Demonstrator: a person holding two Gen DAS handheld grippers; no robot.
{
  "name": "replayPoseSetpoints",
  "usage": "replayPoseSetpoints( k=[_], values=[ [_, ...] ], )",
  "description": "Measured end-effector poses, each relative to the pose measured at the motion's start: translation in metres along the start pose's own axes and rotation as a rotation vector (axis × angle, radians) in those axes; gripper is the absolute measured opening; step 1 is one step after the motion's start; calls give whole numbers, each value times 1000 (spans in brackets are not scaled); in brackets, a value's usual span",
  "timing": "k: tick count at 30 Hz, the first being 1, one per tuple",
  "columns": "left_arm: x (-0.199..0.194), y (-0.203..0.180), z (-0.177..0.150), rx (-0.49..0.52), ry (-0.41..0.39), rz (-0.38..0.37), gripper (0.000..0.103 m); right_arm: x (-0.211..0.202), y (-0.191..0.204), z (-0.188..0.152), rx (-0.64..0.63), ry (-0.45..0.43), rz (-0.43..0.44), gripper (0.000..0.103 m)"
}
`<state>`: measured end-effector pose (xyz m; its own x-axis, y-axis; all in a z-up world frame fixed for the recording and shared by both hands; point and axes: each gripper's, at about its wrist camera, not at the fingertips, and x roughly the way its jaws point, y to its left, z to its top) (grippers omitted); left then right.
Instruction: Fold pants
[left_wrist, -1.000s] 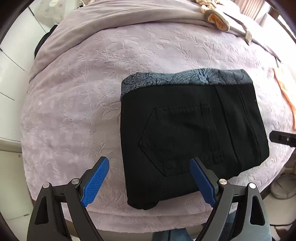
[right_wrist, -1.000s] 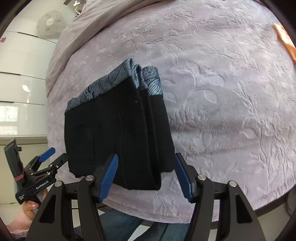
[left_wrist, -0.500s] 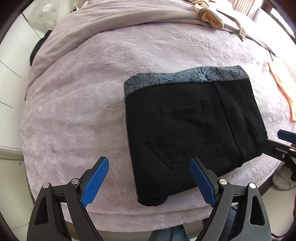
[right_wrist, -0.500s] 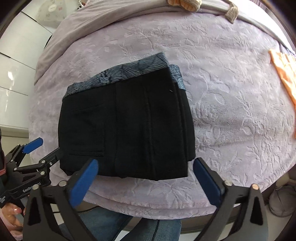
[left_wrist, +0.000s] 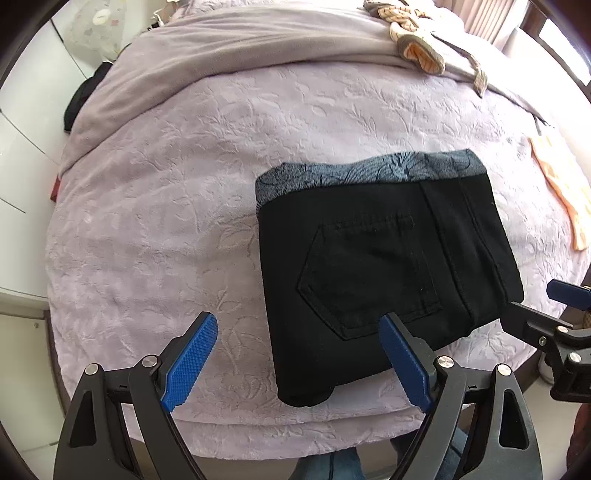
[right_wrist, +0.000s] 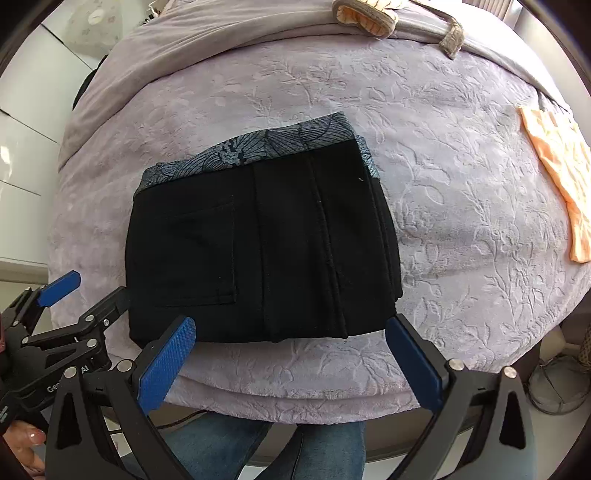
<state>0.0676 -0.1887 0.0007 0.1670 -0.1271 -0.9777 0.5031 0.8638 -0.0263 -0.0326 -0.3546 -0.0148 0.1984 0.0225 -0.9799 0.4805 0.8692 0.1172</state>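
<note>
Pants: The black cotton pants with a blue-grey flowered waistband (left_wrist: 384, 266) lay in a small neat block on the bed with the soft lilac leaf-pattern blanket (left_wrist: 177, 206). In the left view they were at the middle right. In the right view they were in the middle.

Left tongs: The left tongs (left_wrist: 295, 363) were wide open with nothing in them. They hung over the near edge of the pants, not touching.

Right tongs: The right tongs (right_wrist: 291, 360) had just opened all the way. Nothing was between them. The pants lay just past their blue tips.

How far along: The folding looked done, or almost done. The back pocket faced up and the edges lined up well. At most a small pat to tidy looked left.

Only in the left view: A dark thing lay off the bed's upper left edge. The right tongs showed at the right edge.

Only in the right view: The thick stack of folded layers showed on the right side of the pants. The person's blue jeans (right_wrist: 266, 450) showed at the bottom.

Both views: A peach cloth (right_wrist: 554, 177) lay at the right, well apart from the pants.
</note>
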Motion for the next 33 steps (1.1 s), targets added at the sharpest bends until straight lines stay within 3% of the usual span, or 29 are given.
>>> replayPoseSetpoints(
  k=[8,17,33],
  values=[
    [-7,-16,-7,-61,0,41,90,-11,-7,2,-34,-5,11,103],
    [-17,-39,-25,-134,4,37,90,-16,-23,-6,-110,4,3,103],
    [-20,-32,-33,-159,16,98,90,-17,-17,-9,-151,-15,-13,103]
  ],
)
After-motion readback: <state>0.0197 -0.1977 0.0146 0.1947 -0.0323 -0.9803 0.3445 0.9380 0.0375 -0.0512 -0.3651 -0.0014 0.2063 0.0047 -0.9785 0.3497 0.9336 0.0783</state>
